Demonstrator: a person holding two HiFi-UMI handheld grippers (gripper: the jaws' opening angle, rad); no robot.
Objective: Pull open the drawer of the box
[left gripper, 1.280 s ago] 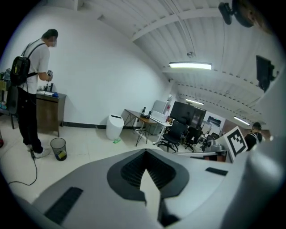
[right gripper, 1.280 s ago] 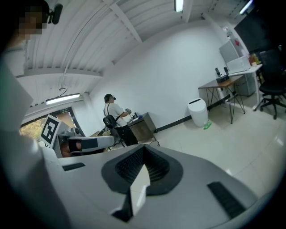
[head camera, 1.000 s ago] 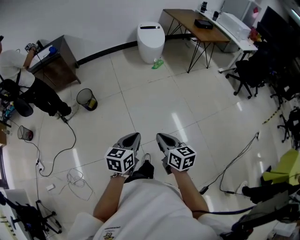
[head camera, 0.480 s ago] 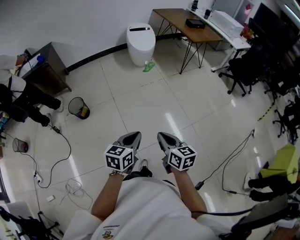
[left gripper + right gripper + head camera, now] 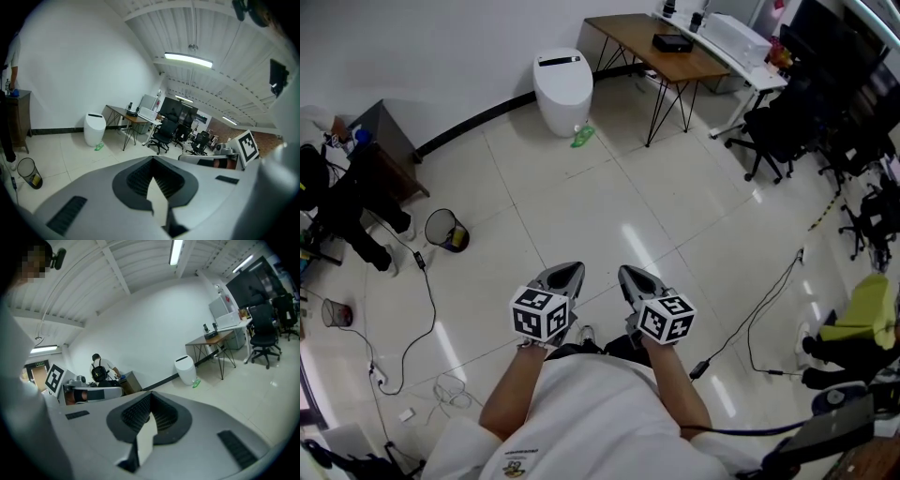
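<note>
Left gripper (image 5: pixel 570 273) and right gripper (image 5: pixel 625 275) held closed above a tiled floor (image 5: pixel 609 197).
Both are carried side by side at the person's waist, each with its jaws pressed together on nothing. Farther off, a wastebasket (image 5: pixel 445 228), a white rounded bin (image 5: pixel 562 80) and a wooden desk (image 5: pixel 649 47) are seen. The box cannot be made out in any view.

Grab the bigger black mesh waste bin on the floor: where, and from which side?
Probably the top rim, from above, one jaw inside the wall and one outside. The waste bin stands upright, mouth open, and its round body looks too wide to span. The left gripper is on that side; its jaws are together, so open first.
</note>
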